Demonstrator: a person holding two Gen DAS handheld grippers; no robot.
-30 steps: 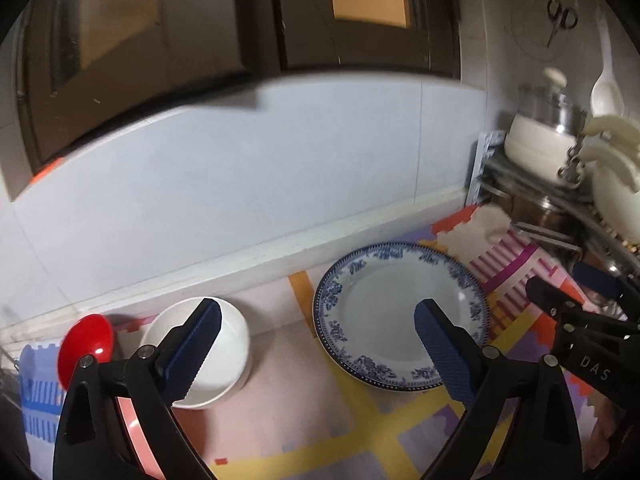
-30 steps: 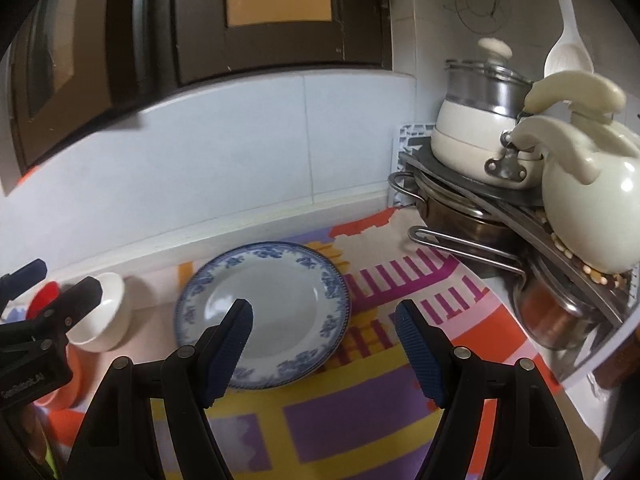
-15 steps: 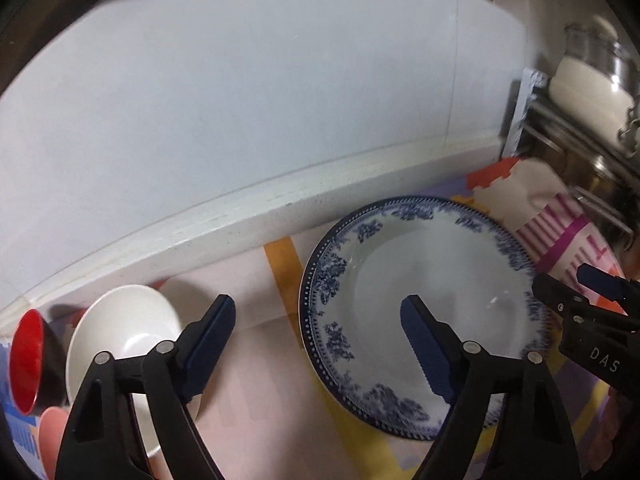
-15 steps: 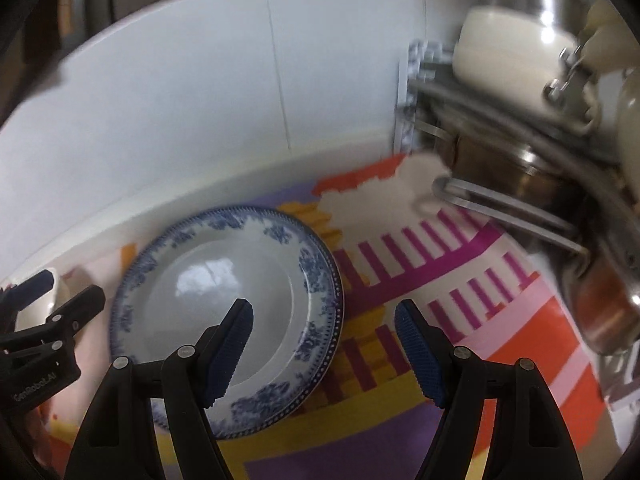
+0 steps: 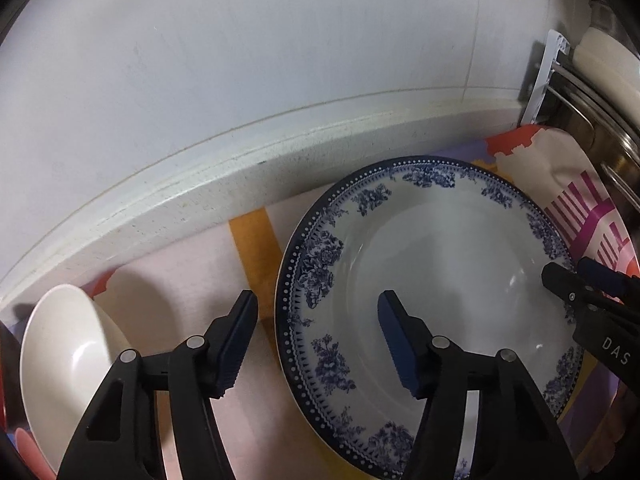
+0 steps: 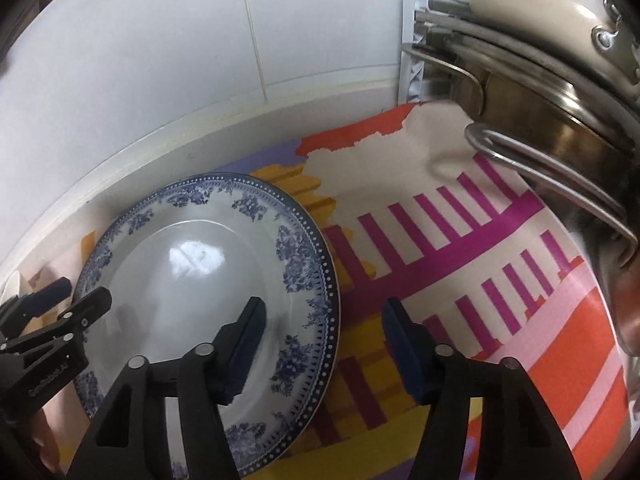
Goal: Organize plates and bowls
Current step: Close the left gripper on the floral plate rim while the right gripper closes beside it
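A white plate with a blue floral rim [image 5: 448,276] lies flat on the colourful mat; it also shows in the right wrist view [image 6: 200,280]. My left gripper [image 5: 318,320] is open and straddles the plate's left rim, one finger over the plate, one over the mat. My right gripper [image 6: 322,326] is open and straddles the plate's right rim. A white bowl [image 5: 68,364] stands left of the plate. Each gripper shows at the edge of the other's view.
A white tiled wall with a raised ledge [image 5: 224,176] runs behind the plate. Stacked steel pots and a cream pot [image 6: 560,92] sit on a rack at the right. The patterned mat [image 6: 500,280] covers the counter.
Both grippers have moved down and closer to the plate, which now fills more of each view. Both stay open.
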